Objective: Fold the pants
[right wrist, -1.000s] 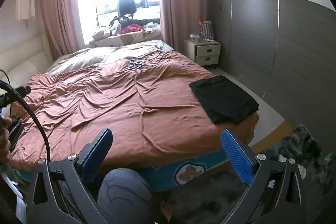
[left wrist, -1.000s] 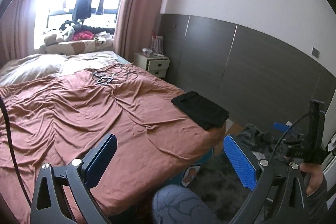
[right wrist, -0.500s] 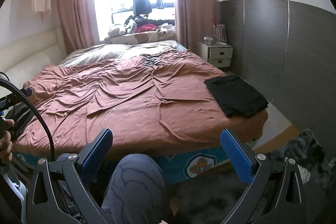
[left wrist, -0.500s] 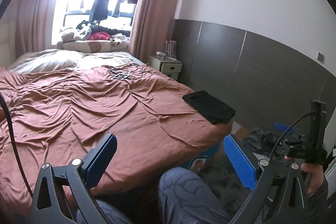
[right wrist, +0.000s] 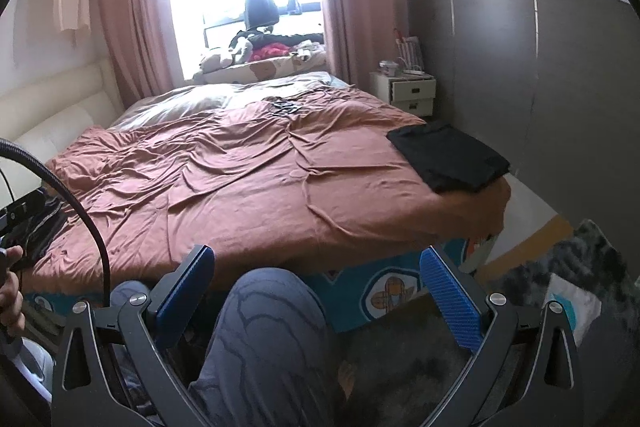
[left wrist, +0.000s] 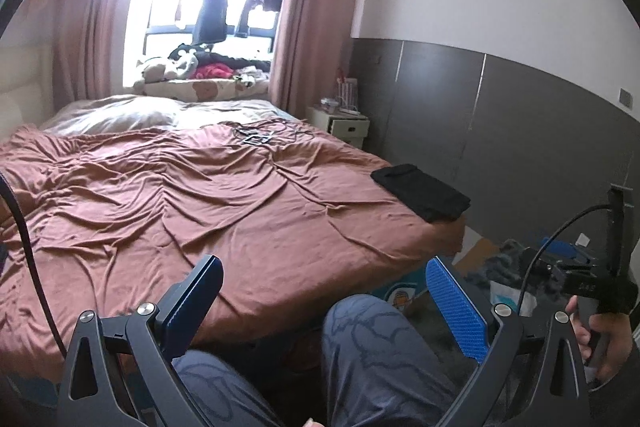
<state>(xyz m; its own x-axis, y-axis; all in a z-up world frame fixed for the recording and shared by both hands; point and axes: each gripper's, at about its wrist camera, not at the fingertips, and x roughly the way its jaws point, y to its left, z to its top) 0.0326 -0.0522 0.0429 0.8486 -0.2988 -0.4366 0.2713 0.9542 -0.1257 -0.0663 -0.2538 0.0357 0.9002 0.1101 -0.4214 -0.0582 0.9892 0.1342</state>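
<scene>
Black pants lie folded into a flat rectangle at the right corner of the bed, near its foot edge. My left gripper hangs open over the foot of the bed, well short of the pants, with nothing between its blue pads. My right gripper is open too, held low over the person's knee, empty. Both are far from the pants.
The bed carries a wrinkled rust-brown cover. A tangle of cables lies at its far side. A white nightstand stands by the grey wall panels. A dark rug covers the floor at right. The person's legs fill the foreground.
Both grippers have pulled back and lowered from the bed, so the view has tilted up. The person's knees now show more. The pants have not moved.
</scene>
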